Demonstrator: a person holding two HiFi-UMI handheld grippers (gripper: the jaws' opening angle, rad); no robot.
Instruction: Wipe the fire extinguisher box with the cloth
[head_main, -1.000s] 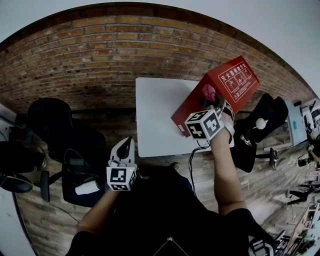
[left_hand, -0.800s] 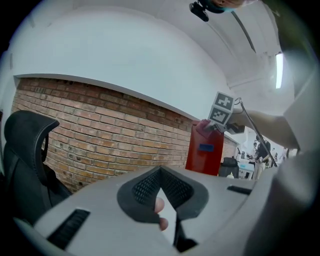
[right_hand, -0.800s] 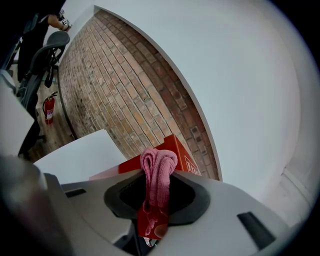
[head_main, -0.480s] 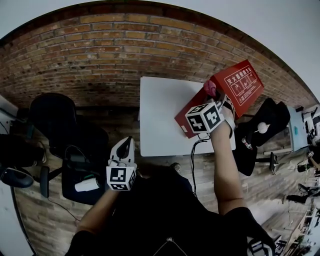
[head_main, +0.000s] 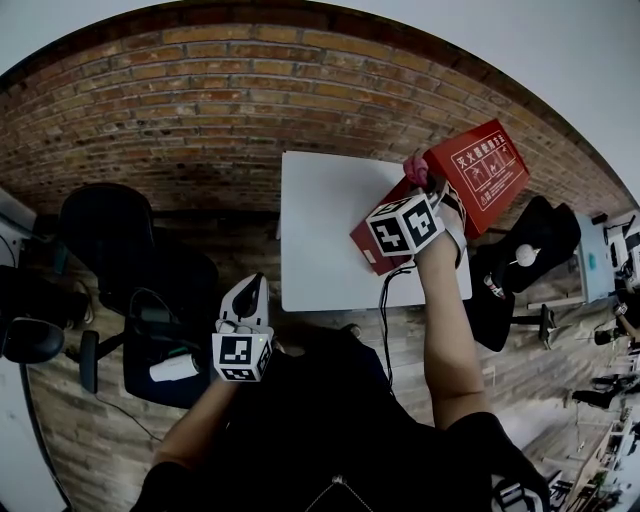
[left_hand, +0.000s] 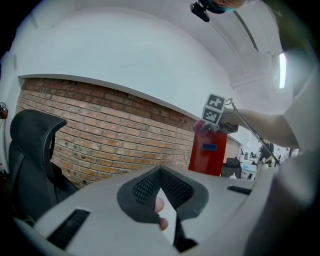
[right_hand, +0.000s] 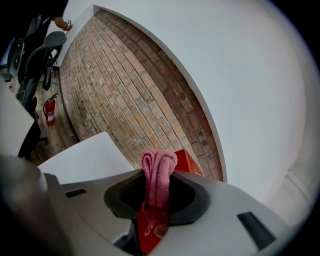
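The red fire extinguisher box (head_main: 478, 168) lies tilted on the white table (head_main: 320, 230), at its right end. My right gripper (head_main: 421, 186) is shut on a bunched pink cloth (head_main: 413, 167) and presses it against the box's near left edge. In the right gripper view the cloth (right_hand: 158, 167) stands up out of the shut jaws (right_hand: 159, 189), with the red box (right_hand: 186, 161) just behind. My left gripper (head_main: 249, 292) hangs shut and empty by my body, well left of the table. The left gripper view shows the box (left_hand: 207, 152) and the cloth (left_hand: 201, 127) from afar.
A brick wall (head_main: 200, 110) runs behind the table. A black office chair (head_main: 130, 255) stands at the left under my left gripper, and another dark chair (head_main: 530, 235) sits right of the table. A red fire extinguisher (right_hand: 48, 109) stands on the wooden floor by the wall.
My right gripper has slid the cloth a short way along the box's edge, away from me. The left gripper has stayed where it was.
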